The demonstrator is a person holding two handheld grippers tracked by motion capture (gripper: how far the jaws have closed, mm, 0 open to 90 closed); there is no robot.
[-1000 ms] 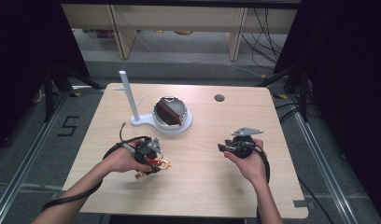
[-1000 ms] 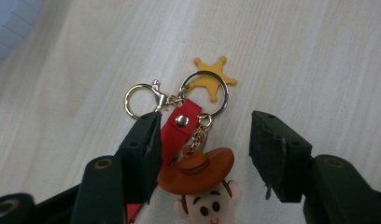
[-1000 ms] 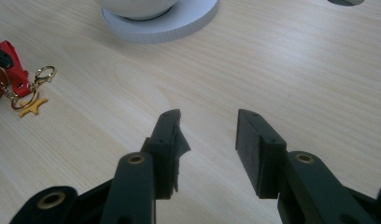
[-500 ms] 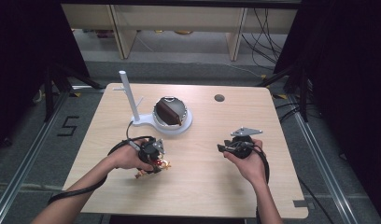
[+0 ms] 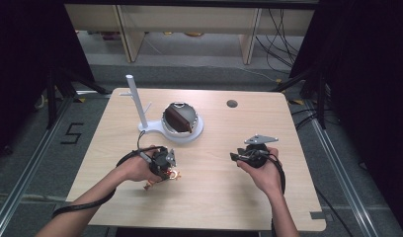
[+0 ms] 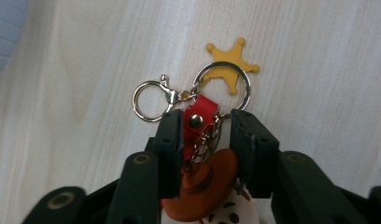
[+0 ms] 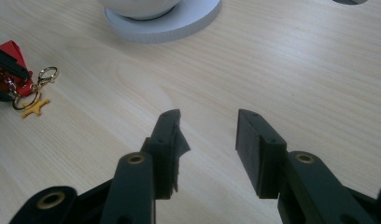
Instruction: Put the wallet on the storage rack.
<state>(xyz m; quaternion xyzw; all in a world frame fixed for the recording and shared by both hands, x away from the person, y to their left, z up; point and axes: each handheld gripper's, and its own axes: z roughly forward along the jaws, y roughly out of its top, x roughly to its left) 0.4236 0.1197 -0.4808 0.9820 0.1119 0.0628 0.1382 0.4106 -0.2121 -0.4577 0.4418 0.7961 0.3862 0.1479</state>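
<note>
The left tool [image 6: 202, 128] has just been closing its jaws around the keychain [image 6: 200, 140] — not clearly clamped yet — at the tabletop's [image 5: 214, 197] seven o'clock; a pickup looks imminent. The right tool [image 7: 207, 135] waits open, holding nothing.

In the left gripper view the keychain's brown leather charm [image 6: 205, 186] runs off the frame at six o'clock — whether the black pads actually press it cannot be told — while in the high view the keychain [image 5: 166, 177] is too small to make out, half hidden under the left gripper [image 5: 162, 165].
</note>
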